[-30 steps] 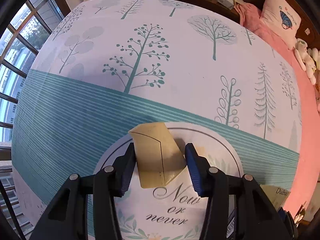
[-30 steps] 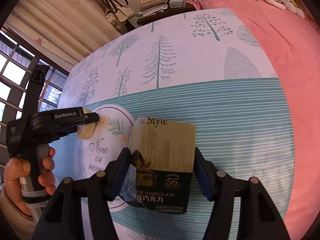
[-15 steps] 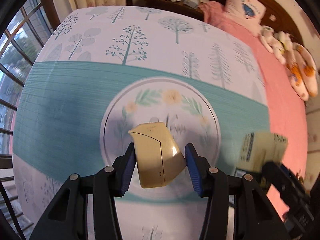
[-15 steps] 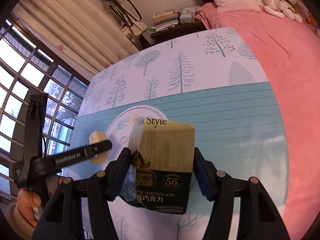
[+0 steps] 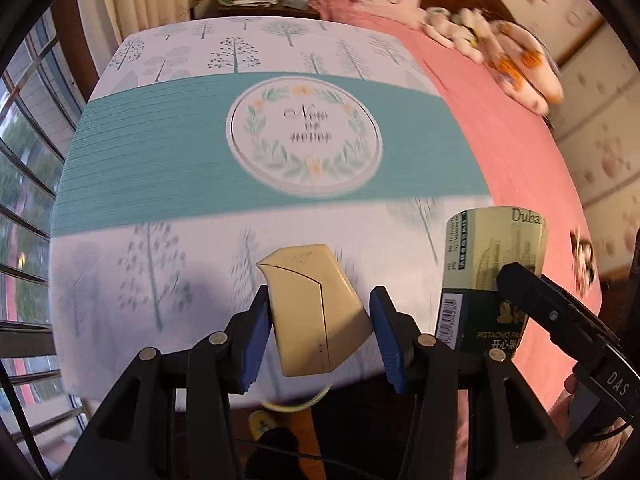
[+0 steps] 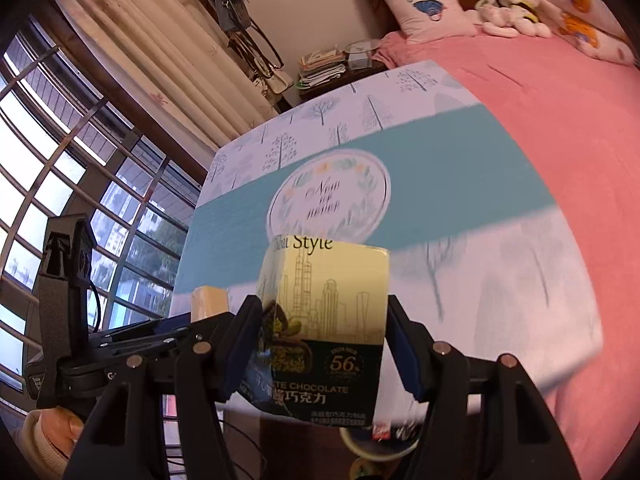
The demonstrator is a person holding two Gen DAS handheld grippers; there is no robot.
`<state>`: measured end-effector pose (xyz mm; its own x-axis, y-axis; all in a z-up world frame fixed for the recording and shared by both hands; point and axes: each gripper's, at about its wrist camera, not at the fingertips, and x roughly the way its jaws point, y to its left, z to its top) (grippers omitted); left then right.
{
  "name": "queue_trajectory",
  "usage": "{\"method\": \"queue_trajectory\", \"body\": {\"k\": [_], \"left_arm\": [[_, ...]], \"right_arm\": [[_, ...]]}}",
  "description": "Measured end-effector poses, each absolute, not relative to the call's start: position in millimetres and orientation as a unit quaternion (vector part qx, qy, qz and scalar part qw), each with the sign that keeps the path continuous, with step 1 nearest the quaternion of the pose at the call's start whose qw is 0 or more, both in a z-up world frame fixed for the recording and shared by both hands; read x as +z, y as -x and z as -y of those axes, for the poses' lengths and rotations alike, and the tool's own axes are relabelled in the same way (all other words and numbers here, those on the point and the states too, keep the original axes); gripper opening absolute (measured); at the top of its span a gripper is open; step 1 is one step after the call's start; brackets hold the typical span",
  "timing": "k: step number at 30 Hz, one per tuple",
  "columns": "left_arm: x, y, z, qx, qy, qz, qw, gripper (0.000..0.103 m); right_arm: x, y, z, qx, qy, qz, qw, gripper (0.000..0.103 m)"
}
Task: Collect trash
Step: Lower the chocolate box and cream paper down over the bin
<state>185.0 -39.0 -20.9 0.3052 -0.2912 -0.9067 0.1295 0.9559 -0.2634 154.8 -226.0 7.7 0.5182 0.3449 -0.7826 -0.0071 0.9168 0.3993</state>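
Below the right claw [image 6: 320,344], past the bed's edge, sits a round bin [image 6: 376,440] with scraps inside, too blurred to name. That claw grips a chocolate box [image 6: 328,320] between its blue pads: flat printed cardboard, pale yellow above with a line-drawn skyline, dark green below. Beside it, the left claw [image 5: 320,340] clamps a cream plastic casing [image 5: 316,308], smooth, glossy and wedge-shaped, with a thin seam across it. Beyond both claws spreads a bedspread [image 5: 160,140], matte cloth with a teal band, printed trees and a round wreath emblem, and next to it a pink blanket [image 6: 540,120].
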Motion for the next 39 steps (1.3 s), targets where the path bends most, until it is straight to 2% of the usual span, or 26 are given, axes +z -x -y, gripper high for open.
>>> {"method": "queue_trajectory", "body": {"k": [9, 20, 23, 35, 36, 38, 39], "left_arm": [[-34, -99, 26, -0.173, 0.032, -0.585, 0.792, 0.047], [-87, -41, 48, -0.183, 0.022, -0.611, 0.770, 0.047], [-121, -30, 55, -0.177, 0.026, -0.622, 0.762, 0.047], [-317, -28, 70, -0.144, 0.033, -0.664, 0.733, 0.048], [-329, -29, 69, -0.142, 0.025, -0.664, 0.734, 0.052], [-344, -34, 68, -0.136, 0.013, -0.658, 0.740, 0.066], [-352, -36, 67, -0.137, 0.009, -0.657, 0.741, 0.077]], "right_arm": [[-19, -53, 205, 0.071, -0.189, -0.510, 0.836, 0.061], [-82, 4, 213, 0.055, -0.186, -0.565, 0.802, 0.061], [-118, 10, 220, 0.051, -0.174, -0.581, 0.793, 0.061], [-307, 4, 237, 0.030, -0.152, -0.621, 0.768, 0.062], [-319, 3, 237, 0.030, -0.150, -0.622, 0.768, 0.062], [-340, 1, 235, 0.031, -0.148, -0.624, 0.767, 0.062], [-348, 0, 234, 0.032, -0.147, -0.624, 0.767, 0.062]]}}
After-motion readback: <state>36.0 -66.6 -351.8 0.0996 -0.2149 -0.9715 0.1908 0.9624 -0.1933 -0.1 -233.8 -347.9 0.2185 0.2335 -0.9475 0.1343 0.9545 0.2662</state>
